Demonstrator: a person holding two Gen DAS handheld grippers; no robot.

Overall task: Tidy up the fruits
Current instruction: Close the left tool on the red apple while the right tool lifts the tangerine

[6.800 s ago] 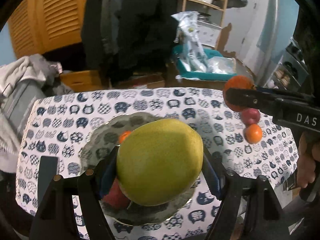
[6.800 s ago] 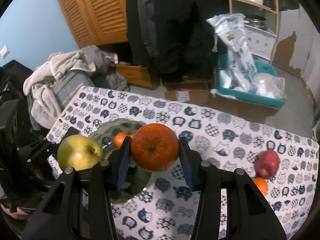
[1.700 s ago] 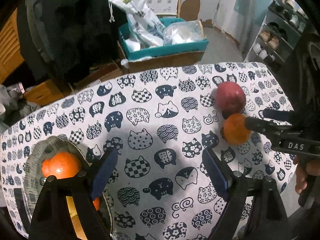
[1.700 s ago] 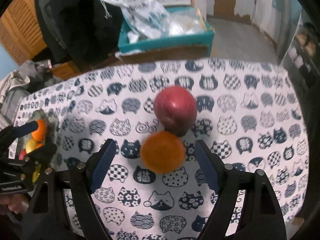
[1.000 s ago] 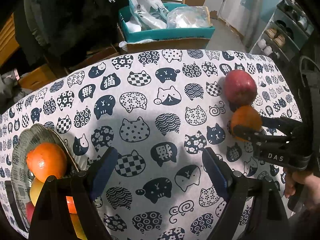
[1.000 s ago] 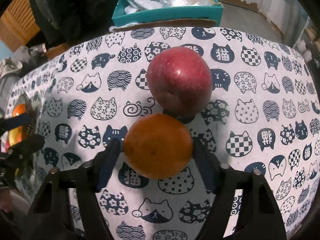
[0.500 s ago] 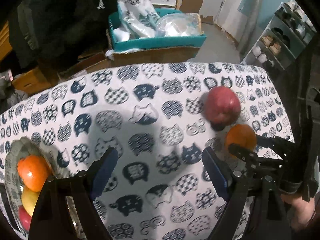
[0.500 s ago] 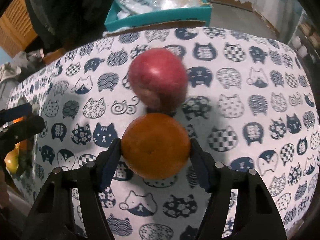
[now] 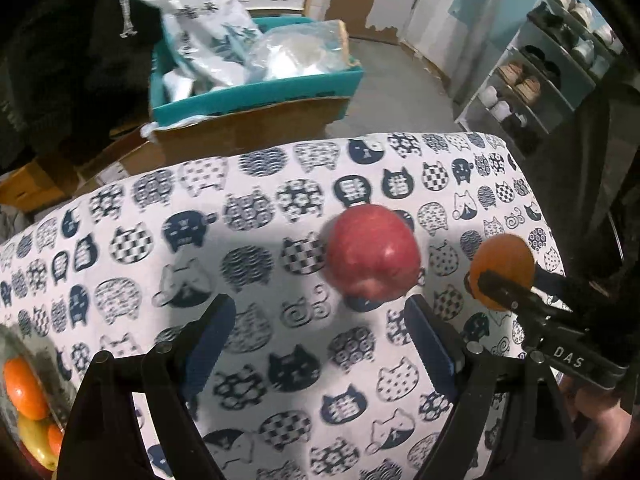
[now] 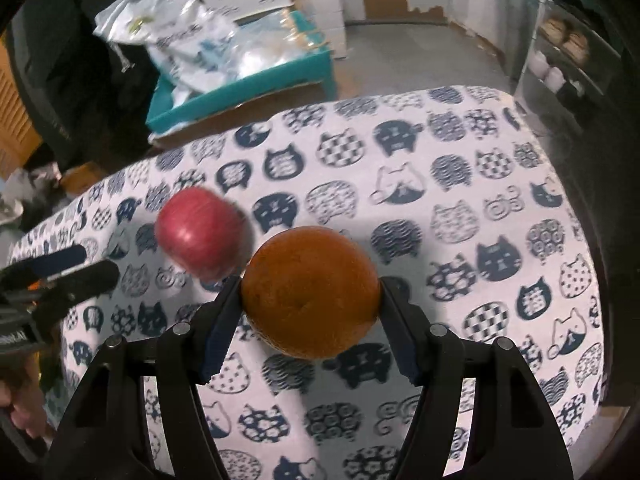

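My right gripper (image 10: 310, 316) is shut on a small orange (image 10: 310, 292) and holds it just above the cat-print tablecloth (image 10: 460, 200). In the left wrist view the same orange (image 9: 503, 264) sits in the right gripper's black fingers at the right. A red apple (image 9: 372, 256) lies on the cloth, also seen as the red apple (image 10: 200, 234) left of the orange. My left gripper (image 9: 320, 340) stands open just short of the apple, nothing between its blue pads. A plate (image 9: 6, 344) with oranges and a yellow fruit shows at the far left edge.
Beyond the table's far edge stands a teal box (image 9: 256, 92) with plastic bags on cardboard. A shoe rack (image 9: 532, 80) is at the right. A person's hand (image 9: 600, 436) holds the right gripper's handle. Dark clothes hang at the back left.
The right gripper closed on the orange and lifted it away from the apple. The left gripper moved right across the cloth, from near the plate to just before the apple.
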